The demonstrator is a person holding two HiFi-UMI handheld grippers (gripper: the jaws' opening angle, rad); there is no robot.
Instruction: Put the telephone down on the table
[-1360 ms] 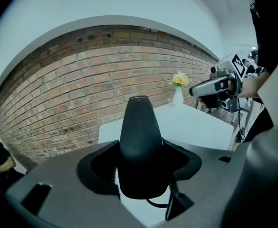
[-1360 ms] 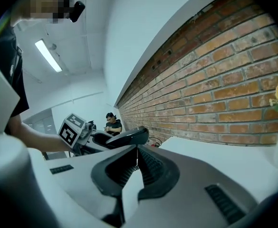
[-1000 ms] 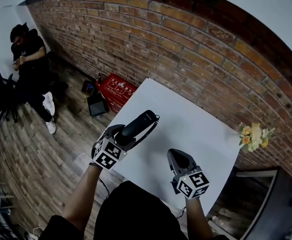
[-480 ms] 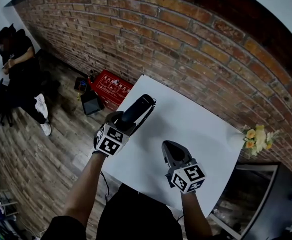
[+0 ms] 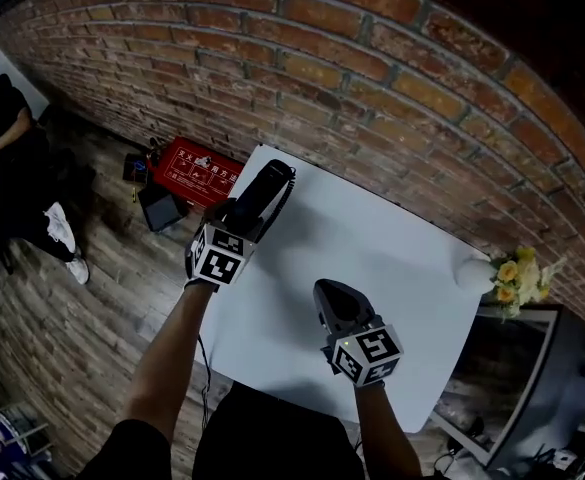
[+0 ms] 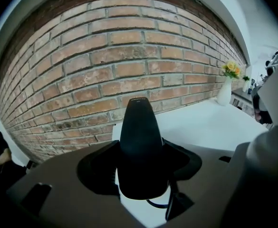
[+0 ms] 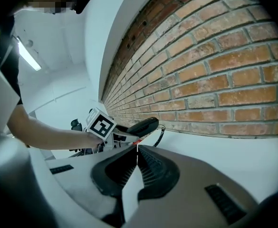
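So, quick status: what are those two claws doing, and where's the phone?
Left gripper shut on the telephone, held above the table edge, not down yet. Right gripper shut, empty. Nothing in the way; vase of flowers off at the corner.

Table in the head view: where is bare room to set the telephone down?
The widest bare patch is the middle of the table, between the telephone in the left tongs, the shut right tongs and the brick wall side. The near edge left of the right tongs is bare too. Only the right corner is taken, by the vase of flowers.
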